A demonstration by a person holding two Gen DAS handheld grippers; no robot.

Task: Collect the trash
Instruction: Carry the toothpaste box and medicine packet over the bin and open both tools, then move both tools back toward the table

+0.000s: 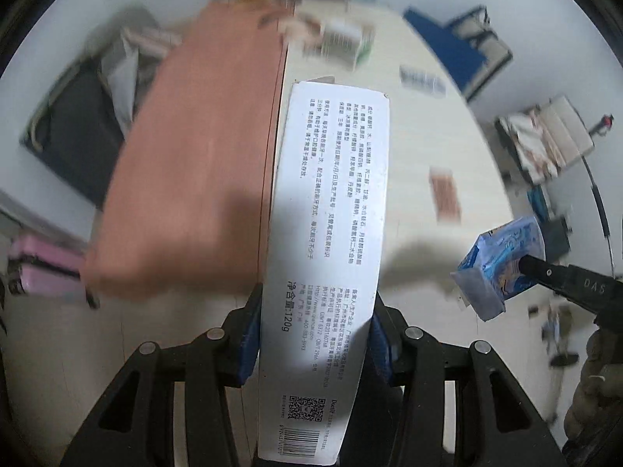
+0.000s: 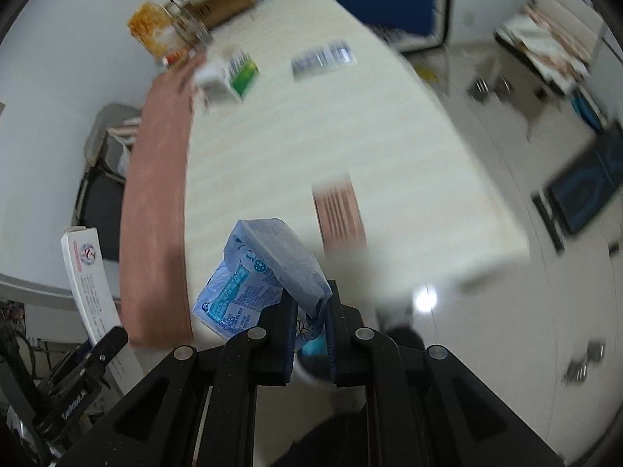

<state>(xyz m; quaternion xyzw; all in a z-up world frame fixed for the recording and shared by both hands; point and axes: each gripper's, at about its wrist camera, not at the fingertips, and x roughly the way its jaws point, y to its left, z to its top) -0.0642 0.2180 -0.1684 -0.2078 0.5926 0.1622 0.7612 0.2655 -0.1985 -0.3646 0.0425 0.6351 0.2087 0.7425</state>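
Note:
My left gripper (image 1: 315,311) is shut on a long white toothpaste box (image 1: 331,210) printed with black text, a barcode and a code square; the box sticks out forward above the table. That white box (image 2: 87,284) and the left gripper (image 2: 97,354) also show at the lower left of the right wrist view. My right gripper (image 2: 309,311) is shut on a crumpled blue and white packet (image 2: 257,280). In the left wrist view the same blue packet (image 1: 498,268) hangs from the right gripper (image 1: 521,264) at the right edge.
A cream table (image 2: 350,148) with a reddish-brown strip (image 2: 155,210) along its left side lies below. On it lie a green and white carton (image 2: 229,74), a barcode wrapper (image 2: 323,58) and a brown striped wrapper (image 2: 340,214). Boxes and jars (image 2: 194,15) stand at the far end.

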